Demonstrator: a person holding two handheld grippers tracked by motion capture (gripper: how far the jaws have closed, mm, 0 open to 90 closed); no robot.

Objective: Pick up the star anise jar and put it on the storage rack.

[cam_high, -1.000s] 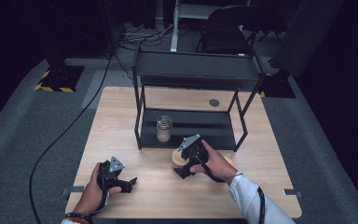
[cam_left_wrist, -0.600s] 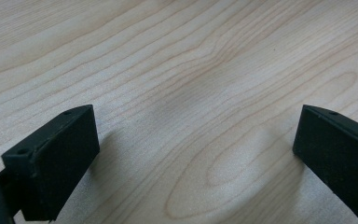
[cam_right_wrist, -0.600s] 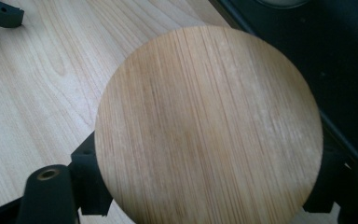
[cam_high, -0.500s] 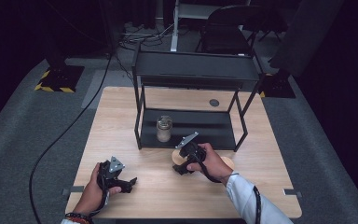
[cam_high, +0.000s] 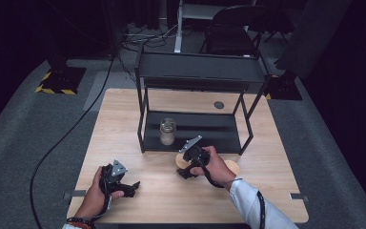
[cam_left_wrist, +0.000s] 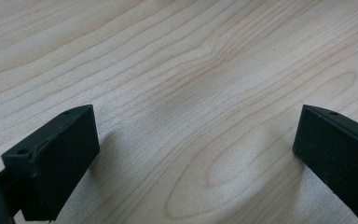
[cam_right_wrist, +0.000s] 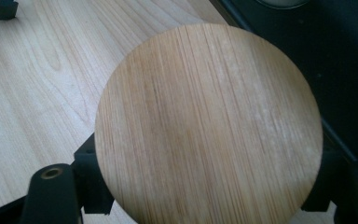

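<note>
The right gripper (cam_high: pixel 187 168) has just closed its 2 jaws on the round flat bamboo lid (cam_right_wrist: pixel 207 126), near the wooden table's (cam_high: pixel 124 109) front edge; the lidless glass jar (cam_high: pixel 167 131) stands beyond it. The left gripper (cam_high: pixel 124 185) rests open, empty.

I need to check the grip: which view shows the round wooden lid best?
The right gripper view: the wooden lid is large there, with black jaws at both edges. The high view shows a sliver beside the right gripper.
</note>
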